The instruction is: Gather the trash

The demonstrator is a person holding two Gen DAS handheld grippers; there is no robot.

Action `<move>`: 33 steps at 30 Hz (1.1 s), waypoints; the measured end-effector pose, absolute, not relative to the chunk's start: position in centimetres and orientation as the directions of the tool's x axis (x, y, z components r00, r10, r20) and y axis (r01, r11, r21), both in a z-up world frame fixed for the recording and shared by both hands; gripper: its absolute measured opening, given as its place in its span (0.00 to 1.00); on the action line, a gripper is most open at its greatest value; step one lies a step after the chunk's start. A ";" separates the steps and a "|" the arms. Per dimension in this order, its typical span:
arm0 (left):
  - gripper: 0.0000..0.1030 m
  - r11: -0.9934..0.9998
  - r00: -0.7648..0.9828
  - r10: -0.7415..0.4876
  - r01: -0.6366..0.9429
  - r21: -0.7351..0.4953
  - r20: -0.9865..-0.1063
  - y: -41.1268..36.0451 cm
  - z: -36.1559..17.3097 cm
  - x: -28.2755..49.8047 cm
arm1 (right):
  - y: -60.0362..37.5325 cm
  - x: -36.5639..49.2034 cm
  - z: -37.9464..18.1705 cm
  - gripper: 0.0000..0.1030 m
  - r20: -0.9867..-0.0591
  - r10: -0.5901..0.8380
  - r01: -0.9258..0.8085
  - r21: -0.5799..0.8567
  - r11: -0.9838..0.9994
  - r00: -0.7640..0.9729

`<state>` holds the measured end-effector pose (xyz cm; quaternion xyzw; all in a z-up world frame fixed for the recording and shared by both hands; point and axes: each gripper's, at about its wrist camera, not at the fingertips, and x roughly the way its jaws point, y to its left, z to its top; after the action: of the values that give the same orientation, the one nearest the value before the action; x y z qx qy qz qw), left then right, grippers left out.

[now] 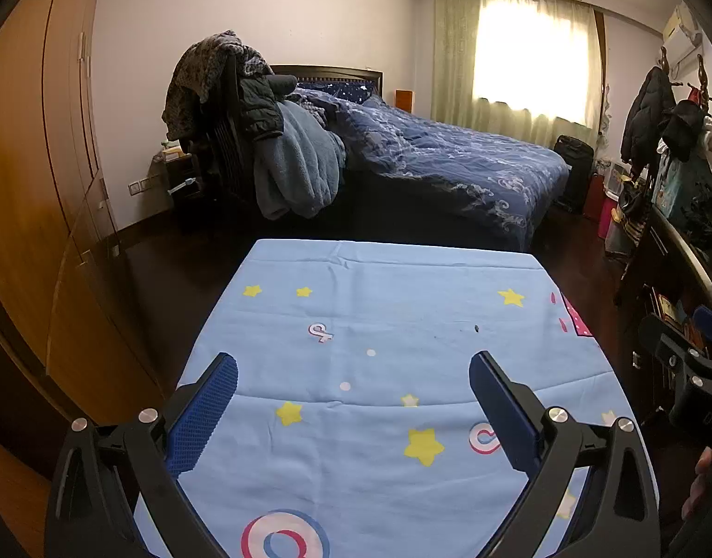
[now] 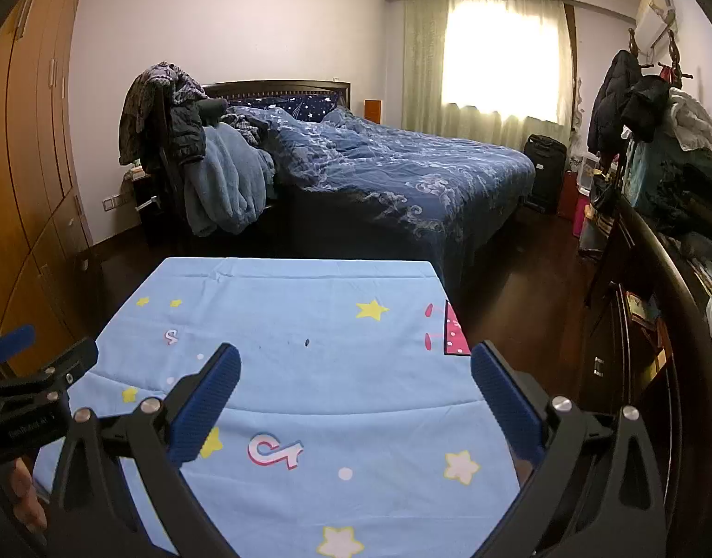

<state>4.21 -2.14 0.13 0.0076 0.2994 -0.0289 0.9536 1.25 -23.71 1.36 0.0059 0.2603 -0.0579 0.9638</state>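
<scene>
Behind the table, the room is crowded: bed [image 1: 449, 158] with a rumpled navy quilt, pale swirl print, dark wood headboard. Along the left wall, a wardrobe [image 1: 40, 176] of orange-brown veneer with tall flat doors. Far wall: backlit window behind a sheer greenish curtain [image 2: 495, 60]. On the right, a coat rack [image 2: 635, 93] loaded with dark jackets, and below it a dark curved cabinet [image 2: 658, 325] piled with clothes and bags. A black suitcase [image 2: 546, 172] stands upright under the window. A chair [image 1: 226, 107] at the bed's left side is buried under a grey knit, a dark puffer jacket and a fluffy blue-grey blanket hanging low.

Table [image 2: 286, 372] in the foreground: flat, covered in a light-blue cotton cloth with creases, yellow and white stars, pink-white loop shapes, and a pink dotted patch at the right edge. Nothing bulky lies between the grippers and the cloth.

Left gripper [image 1: 353, 400]: black frame, blue textured pads, jaws spread wide, nothing between them, hovering over the near half of the table. Right gripper [image 2: 356, 390]: same build, also spread wide and empty, just beside the left one over the table's right part. Part of a hand [image 2: 26, 497] shows behind the left gripper.

Trash: only a small dark speck [image 1: 476, 327] mid-table, with a faint dark smudge [image 1: 437, 337] near it. Too small to tell what it is.
</scene>
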 end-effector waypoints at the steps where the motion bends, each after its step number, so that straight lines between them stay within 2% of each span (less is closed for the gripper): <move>1: 0.96 0.998 0.819 -0.050 0.059 -0.004 -0.572 -2.1 0.1 4.2 | -23.7 1.2 1.4 0.97 -0.501 -0.109 0.115 -0.019 0.993 0.859; 33: 0.96 0.998 0.819 -0.051 0.058 -0.007 -0.571 -2.2 0.1 4.2 | -23.9 1.1 1.2 0.97 -0.500 -0.108 0.114 -0.018 0.993 0.859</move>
<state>4.19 -2.19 0.12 0.0055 0.2992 -0.0287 0.9537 1.09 -23.89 1.25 0.0061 0.2590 -0.0577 0.9641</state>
